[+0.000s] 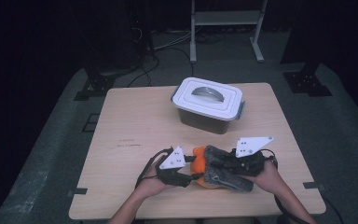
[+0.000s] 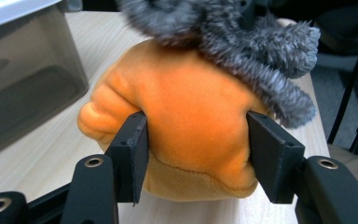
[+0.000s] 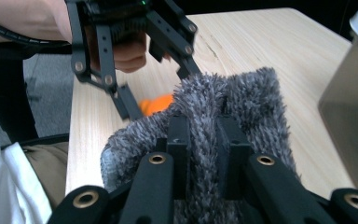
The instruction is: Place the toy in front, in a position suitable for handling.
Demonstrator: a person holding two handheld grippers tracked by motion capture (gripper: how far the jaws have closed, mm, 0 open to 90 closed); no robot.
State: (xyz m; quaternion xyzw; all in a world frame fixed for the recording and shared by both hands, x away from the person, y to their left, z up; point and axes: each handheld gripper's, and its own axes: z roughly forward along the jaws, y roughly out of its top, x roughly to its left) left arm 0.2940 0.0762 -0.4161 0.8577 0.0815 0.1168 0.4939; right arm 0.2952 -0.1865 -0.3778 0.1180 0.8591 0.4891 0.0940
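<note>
An orange plush toy (image 1: 198, 156) lies near the table's front edge, partly wrapped in a grey fuzzy cloth cover (image 1: 223, 177). In the left gripper view, my left gripper (image 2: 196, 154) is shut on the orange plush toy (image 2: 191, 107), one pad pressing into each side, with the grey cover (image 2: 242, 42) draped over its top. My right gripper (image 3: 204, 140) is shut on a pinched fold of the grey cover (image 3: 251, 98). The right gripper view also has the left gripper (image 3: 158, 91) farther off, around a patch of orange plush (image 3: 156, 105). Both hands sit close together.
A clear plastic box with a white handled lid (image 1: 208, 105) stands shut at the table's middle back, and its wall is close by in the gripper views (image 2: 23, 79) (image 3: 349, 107). The wooden table (image 1: 135, 126) stretches bare to the left. A person's lap lies below the front edge.
</note>
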